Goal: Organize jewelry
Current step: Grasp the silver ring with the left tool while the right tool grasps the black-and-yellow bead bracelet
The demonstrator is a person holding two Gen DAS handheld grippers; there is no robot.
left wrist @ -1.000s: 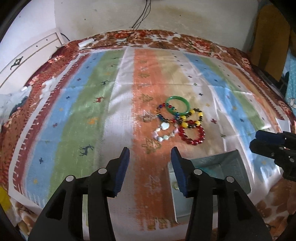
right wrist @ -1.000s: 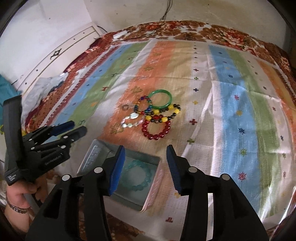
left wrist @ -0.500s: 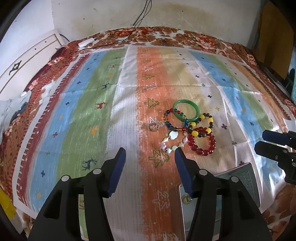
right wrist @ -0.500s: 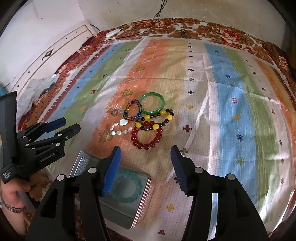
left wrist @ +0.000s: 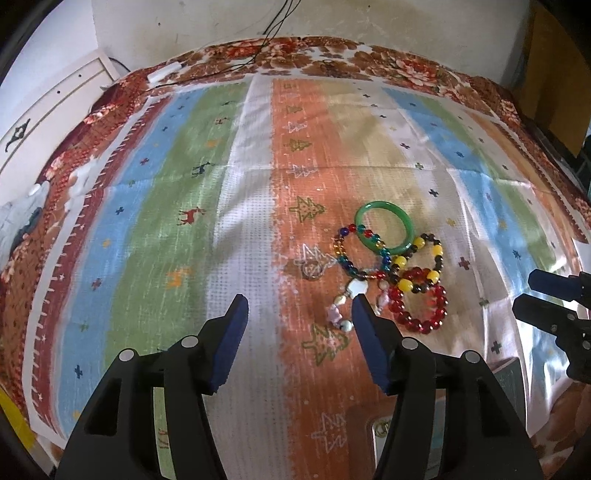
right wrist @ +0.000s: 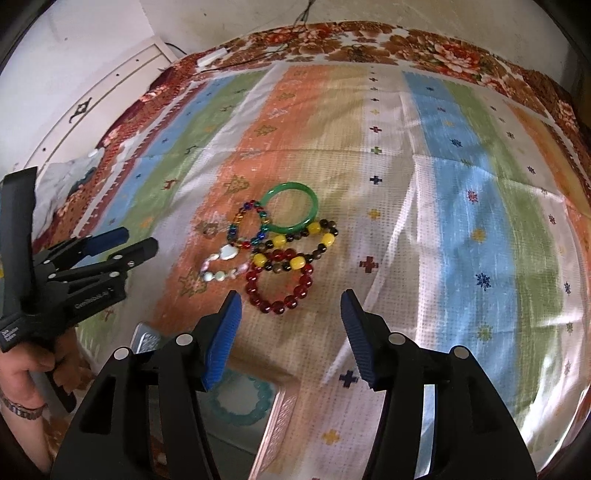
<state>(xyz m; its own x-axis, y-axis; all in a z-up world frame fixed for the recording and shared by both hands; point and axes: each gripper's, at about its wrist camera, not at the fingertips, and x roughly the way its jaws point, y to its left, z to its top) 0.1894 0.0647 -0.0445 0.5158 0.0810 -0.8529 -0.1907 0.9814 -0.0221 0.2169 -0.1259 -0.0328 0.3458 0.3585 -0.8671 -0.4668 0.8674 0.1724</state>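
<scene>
A pile of bracelets lies on the striped cloth: a green bangle (left wrist: 384, 229) (right wrist: 291, 207), a multicoloured bead bracelet (left wrist: 354, 254) (right wrist: 248, 226), a yellow-and-brown one (left wrist: 424, 263) (right wrist: 295, 248), a red bead one (left wrist: 421, 306) (right wrist: 280, 286) and a pale stone one (left wrist: 347, 304) (right wrist: 221, 264). An open metal box (right wrist: 273, 417) at the near edge holds a turquoise bracelet (right wrist: 240, 400). My left gripper (left wrist: 299, 314) is open, just left of the pile. My right gripper (right wrist: 290, 310) is open, just short of the red bracelet.
The cloth (left wrist: 162, 206) covers a bed with a floral blanket (left wrist: 332, 59). A white headboard (left wrist: 44, 110) stands at the left, and cables (left wrist: 273, 26) hang down the back wall. The box's rim (left wrist: 373, 435) shows between the left gripper's fingers.
Both grippers have moved forward toward the bracelet pile. The box has slid back under the grippers in both views. Both stay open.
</scene>
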